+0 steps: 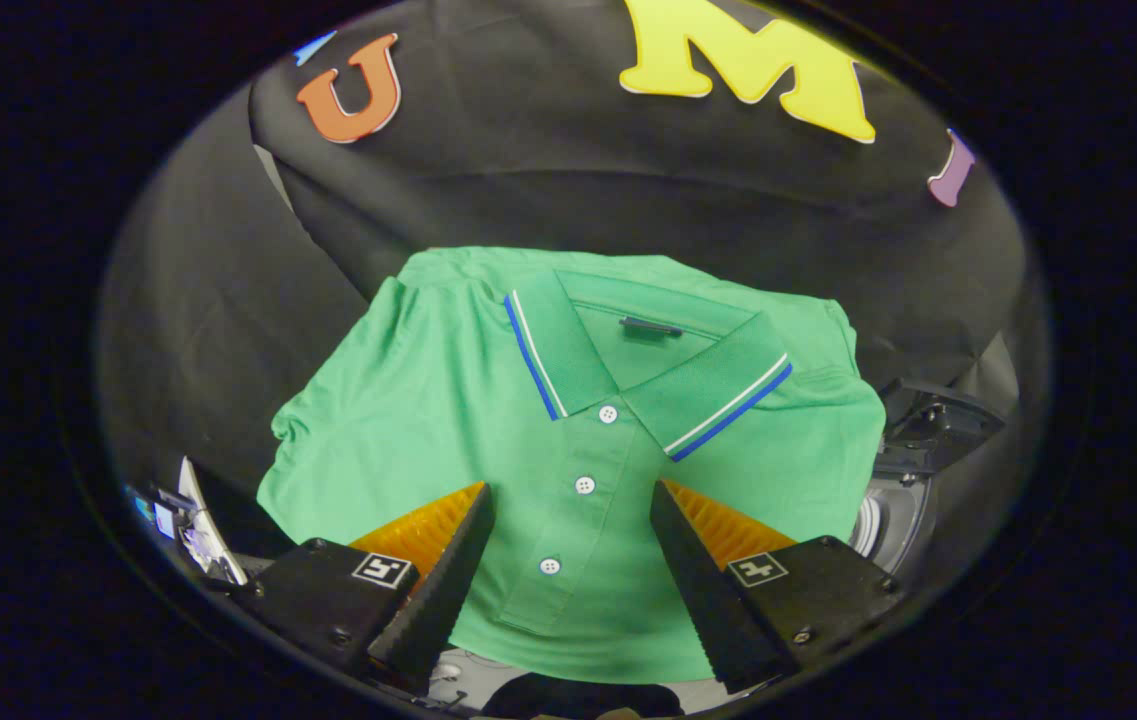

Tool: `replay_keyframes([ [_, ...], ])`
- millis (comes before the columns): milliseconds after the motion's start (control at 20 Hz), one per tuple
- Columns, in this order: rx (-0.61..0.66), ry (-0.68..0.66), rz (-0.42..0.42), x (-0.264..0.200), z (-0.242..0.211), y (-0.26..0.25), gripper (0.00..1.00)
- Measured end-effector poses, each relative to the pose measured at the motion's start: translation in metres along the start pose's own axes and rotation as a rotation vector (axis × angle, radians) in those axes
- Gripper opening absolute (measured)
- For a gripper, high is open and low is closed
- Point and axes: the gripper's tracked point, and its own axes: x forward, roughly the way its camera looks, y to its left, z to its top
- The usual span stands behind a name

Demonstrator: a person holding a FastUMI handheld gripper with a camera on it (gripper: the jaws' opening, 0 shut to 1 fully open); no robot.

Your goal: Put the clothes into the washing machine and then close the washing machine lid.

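A green polo shirt (488, 420) with a blue-and-white striped collar lies spread flat, front up, its button placket running between my fingers. My gripper (573, 490) hovers over the shirt's lower chest, open wide, with nothing pressed between the fingers. Part of the washing machine (893, 510), a grey round opening with a dark lid part above it, shows just past the shirt's right sleeve, beside the right finger.
Black cloth of the booth wall hangs behind and to the left of the shirt. Some small white and blue items (190, 520) sit beside the left finger. A pale surface (488, 672) shows under the shirt's hem.
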Motion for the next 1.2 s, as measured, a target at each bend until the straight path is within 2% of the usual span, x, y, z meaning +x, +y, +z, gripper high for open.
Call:
replay_keyframes([
  [250,-0.063,0.189,-0.072,0.001,-0.003,0.000,0.99],
  [400,-0.013,0.291,-0.085,0.002,-0.003,0.001,0.98],
  [550,0.006,0.326,-0.094,0.001,-0.004,0.002,0.98],
  [750,0.044,0.329,-0.099,0.000,-0.002,-0.004,0.86],
  [850,0.066,0.331,-0.094,-0.001,-0.001,-0.007,0.71],
  [900,0.073,0.330,-0.093,-0.002,0.000,-0.009,0.57],
  [950,0.082,0.327,-0.093,-0.002,0.002,-0.011,0.50],
  [1000,0.081,0.327,-0.084,-0.001,0.002,-0.012,0.34],
  [1050,0.086,0.332,-0.067,0.000,0.000,-0.013,0.30],
  [1100,0.101,0.344,-0.048,-0.001,0.002,-0.013,0.19],
  [1200,0.140,0.366,-0.017,-0.001,0.005,-0.012,0.08],
])
